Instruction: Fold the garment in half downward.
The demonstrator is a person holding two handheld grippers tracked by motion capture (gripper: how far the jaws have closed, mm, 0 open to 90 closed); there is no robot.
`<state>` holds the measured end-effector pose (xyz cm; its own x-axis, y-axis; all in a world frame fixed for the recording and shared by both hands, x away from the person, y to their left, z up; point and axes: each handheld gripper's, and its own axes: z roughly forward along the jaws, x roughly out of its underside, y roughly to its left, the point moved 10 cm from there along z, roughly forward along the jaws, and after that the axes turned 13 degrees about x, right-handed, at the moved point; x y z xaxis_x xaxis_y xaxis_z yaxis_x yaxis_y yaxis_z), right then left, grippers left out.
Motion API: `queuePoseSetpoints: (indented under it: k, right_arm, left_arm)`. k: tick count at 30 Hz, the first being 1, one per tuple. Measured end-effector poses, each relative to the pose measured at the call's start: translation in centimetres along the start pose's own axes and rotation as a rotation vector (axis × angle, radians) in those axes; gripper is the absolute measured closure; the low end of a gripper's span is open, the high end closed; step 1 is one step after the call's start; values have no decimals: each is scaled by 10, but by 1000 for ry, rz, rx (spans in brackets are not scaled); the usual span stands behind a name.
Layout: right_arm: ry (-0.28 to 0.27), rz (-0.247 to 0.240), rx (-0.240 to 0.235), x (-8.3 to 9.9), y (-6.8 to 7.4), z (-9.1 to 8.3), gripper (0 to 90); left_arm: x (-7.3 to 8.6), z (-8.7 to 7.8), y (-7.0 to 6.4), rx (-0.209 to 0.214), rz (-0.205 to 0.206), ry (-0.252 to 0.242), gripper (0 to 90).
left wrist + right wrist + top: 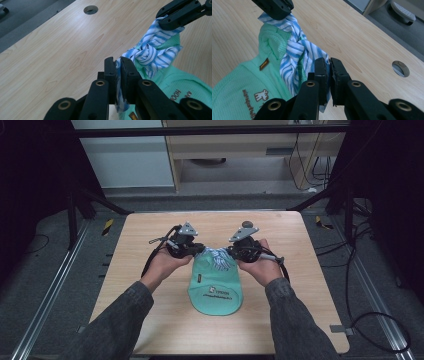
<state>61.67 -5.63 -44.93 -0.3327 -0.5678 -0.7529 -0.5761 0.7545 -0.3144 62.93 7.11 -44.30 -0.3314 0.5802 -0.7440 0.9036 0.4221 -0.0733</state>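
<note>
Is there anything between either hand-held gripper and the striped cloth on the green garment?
Nothing visible. The left hand-held gripper and the right hand-held gripper are each shut directly on the blue-striped cloth, which bunches between them above the green garment on the table.

The counter (pixel 150 320) is pale wood with rounded corners, and a round hole (pixel 90 9) is cut near its far edge (the hole also shows in the right gripper view). Grey floor lies around it, with black cables (pixel 370 320) trailing at the right. Beyond stands a pale wooden cabinet (pixel 220 150), and a yellow-and-black striped marker (pixel 107 226) lies on the floor at the left.
</note>
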Motion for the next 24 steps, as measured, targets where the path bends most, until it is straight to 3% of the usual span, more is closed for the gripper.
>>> queuePoseSetpoints:
  k: [6,10,15,24]
  right_arm:
    - [-16,28,14,-3,-7,0,847]
    - [-17,31,19,-5,-10,5,847]
    - [-17,31,37,-9,-19,12,846]
    - [-39,-25,55,-7,-13,18,846]
  left_arm:
    - [-4,0,0,-11,12,-12,841]
    - [-7,2,7,-25,14,1,841]
    - [-15,3,13,-41,20,-17,841]
    - [-9,0,14,-89,55,9,839]
